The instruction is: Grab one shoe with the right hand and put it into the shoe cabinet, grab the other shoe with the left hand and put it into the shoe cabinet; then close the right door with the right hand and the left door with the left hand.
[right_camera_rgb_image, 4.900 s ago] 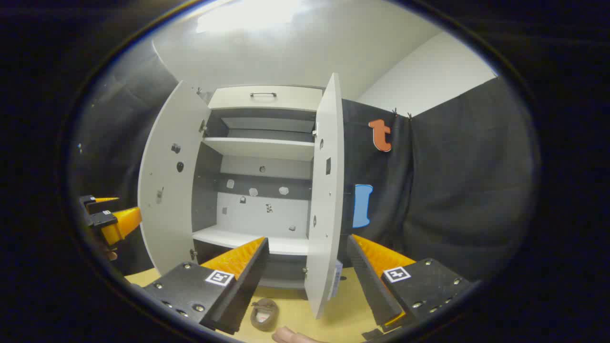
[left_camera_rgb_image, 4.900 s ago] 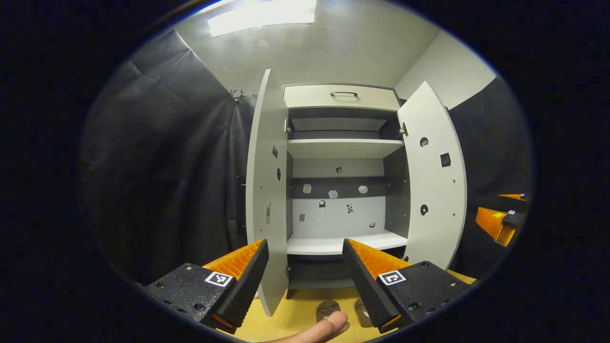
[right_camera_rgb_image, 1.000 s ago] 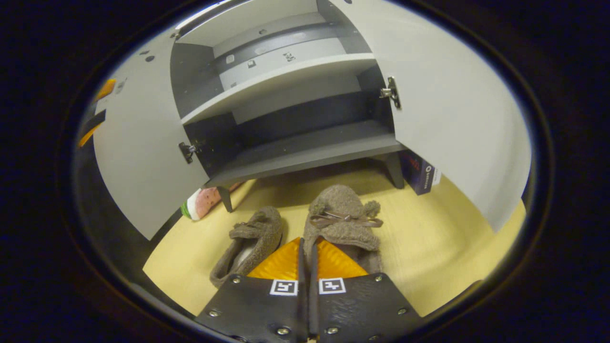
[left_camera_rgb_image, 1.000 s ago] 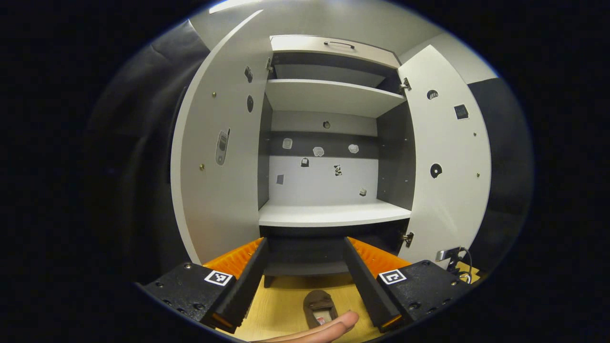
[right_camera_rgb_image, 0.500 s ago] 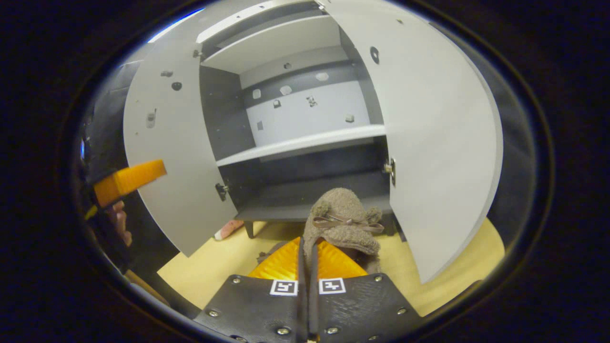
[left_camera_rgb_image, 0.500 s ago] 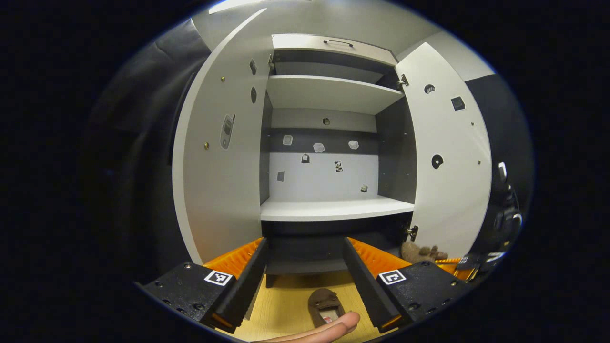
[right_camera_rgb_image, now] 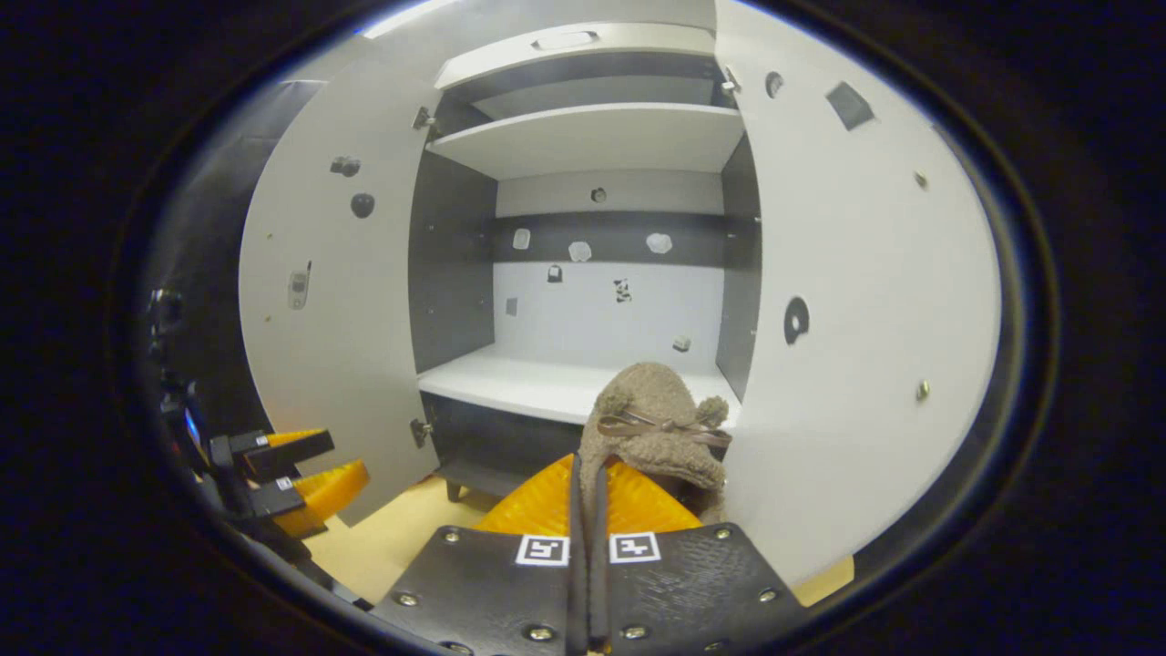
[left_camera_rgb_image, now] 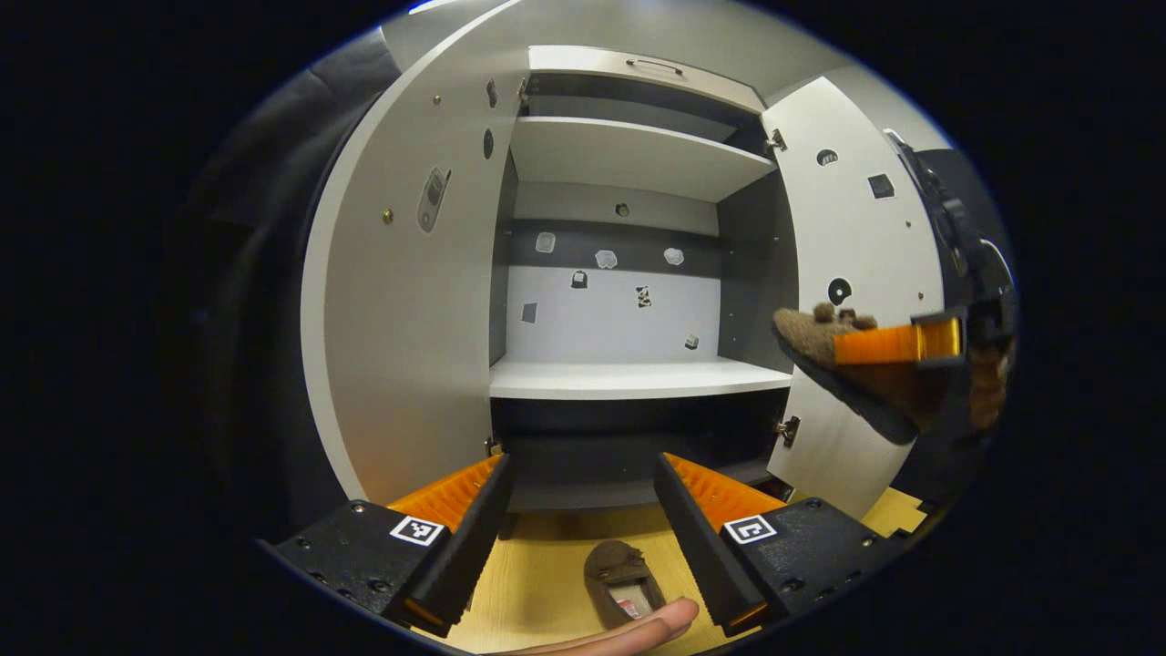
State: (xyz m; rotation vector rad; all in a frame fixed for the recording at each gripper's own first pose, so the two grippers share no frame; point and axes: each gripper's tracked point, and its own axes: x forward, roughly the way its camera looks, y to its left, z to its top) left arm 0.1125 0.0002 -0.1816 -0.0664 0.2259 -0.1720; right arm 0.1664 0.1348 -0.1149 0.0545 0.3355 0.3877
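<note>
Lifted off the floor now, up from low by the cabinet's feet to middle-shelf height.

Right gripper [right_camera_rgb_image: 588, 492] clenched tight on the heel edge of the fuzzy slipper [right_camera_rgb_image: 654, 421], toe leading toward the middle shelf [right_camera_rgb_image: 510, 375] between both open doors, presumably lined up for sliding in. Left gripper [left_camera_rgb_image: 583, 510] spread wide, holding nothing, hovering over the other slipper [left_camera_rgb_image: 622, 576] on the floor, seemingly waiting its turn.

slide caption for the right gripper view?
Right tongs shut on a fuzzy brown slipper, raised before the open cabinet's white shelf.
</note>
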